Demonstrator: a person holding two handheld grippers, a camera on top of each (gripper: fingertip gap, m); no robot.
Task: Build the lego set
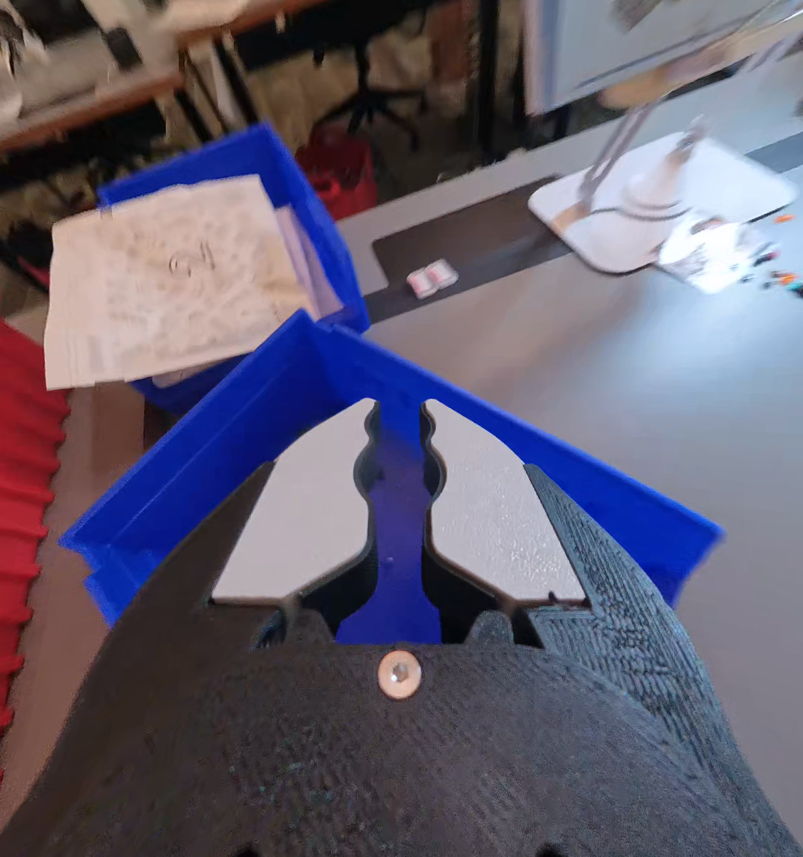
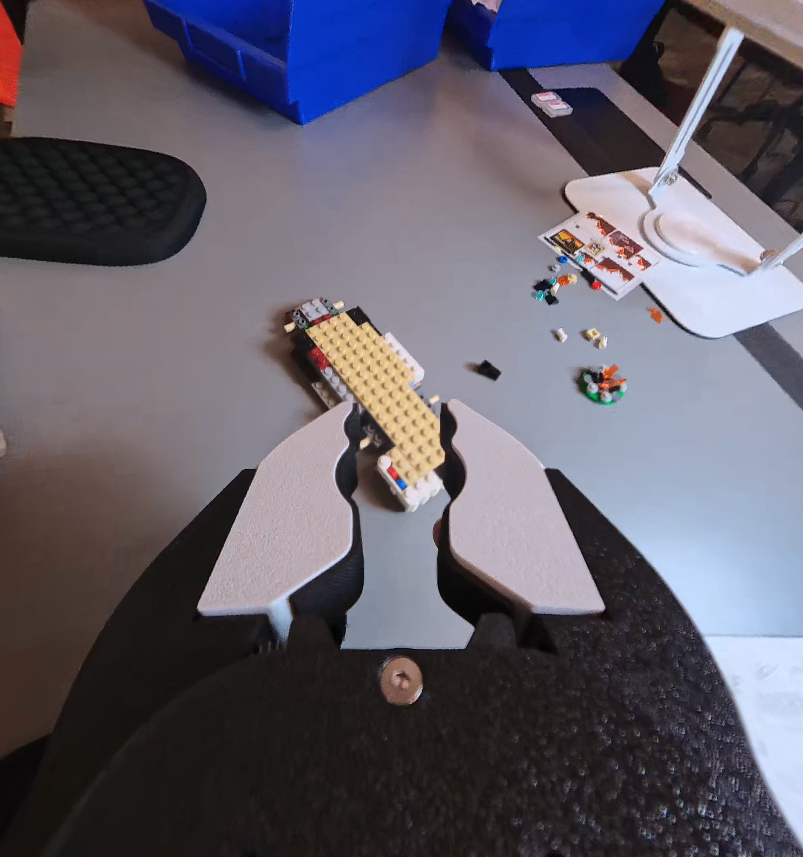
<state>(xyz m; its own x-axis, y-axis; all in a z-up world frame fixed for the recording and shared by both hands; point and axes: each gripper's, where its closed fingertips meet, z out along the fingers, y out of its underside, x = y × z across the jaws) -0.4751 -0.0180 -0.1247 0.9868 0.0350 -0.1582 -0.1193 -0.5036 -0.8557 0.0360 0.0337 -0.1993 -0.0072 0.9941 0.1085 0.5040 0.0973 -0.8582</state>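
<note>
Our left tongs (image 1: pixel 399 408) grip a blue bin (image 1: pixel 233 463) wall; our right tongs (image 2: pixel 399 410) stand open around a brick model (image 2: pixel 372 385) on the surface (image 2: pixel 251 278).

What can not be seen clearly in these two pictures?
- Left wrist view: floor of the near blue bin, hidden by the left gripper.
- Left wrist view: papers, blurred.
- Right wrist view: brick model's near end, whether the right gripper touches it.
- Right wrist view: loose pieces, too small.
</note>
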